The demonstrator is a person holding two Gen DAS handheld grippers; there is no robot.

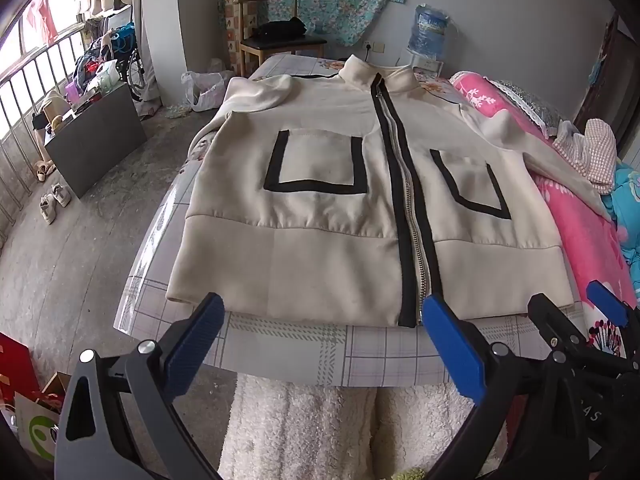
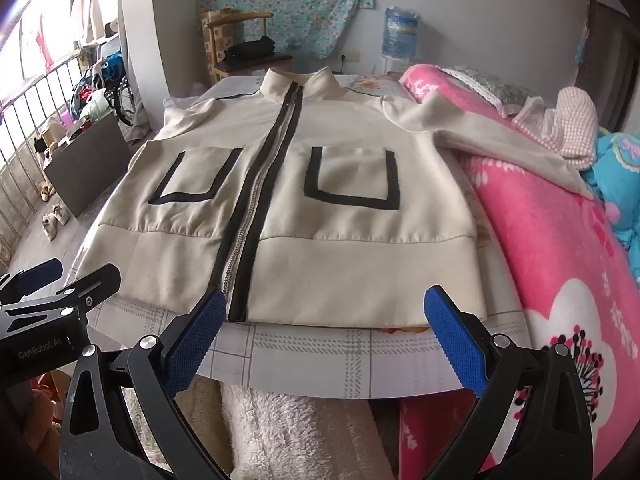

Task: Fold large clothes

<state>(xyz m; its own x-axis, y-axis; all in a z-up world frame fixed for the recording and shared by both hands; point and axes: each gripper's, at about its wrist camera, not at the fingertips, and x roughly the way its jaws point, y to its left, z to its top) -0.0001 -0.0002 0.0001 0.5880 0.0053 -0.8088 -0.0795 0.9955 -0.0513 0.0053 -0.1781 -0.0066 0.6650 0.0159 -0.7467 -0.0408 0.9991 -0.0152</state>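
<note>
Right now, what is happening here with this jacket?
A person holds a claw in each hand over the near edge of a bed. A cream jacket lies flat on it, front up, zipped, one sleeve spread onto the pink blanket. The left claw and the right claw are both open, just short of the hem, holding nothing. Folding has not started.

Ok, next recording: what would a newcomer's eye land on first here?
A cream zip-up jacket with black-outlined pockets lies flat, zipped, front up on the bed, filling the middle of both views. Beside it, on the right, a bright pink floral blanket stands out. Both open tongs, left and right, hover at the jacket's hem, holding nothing.
</note>
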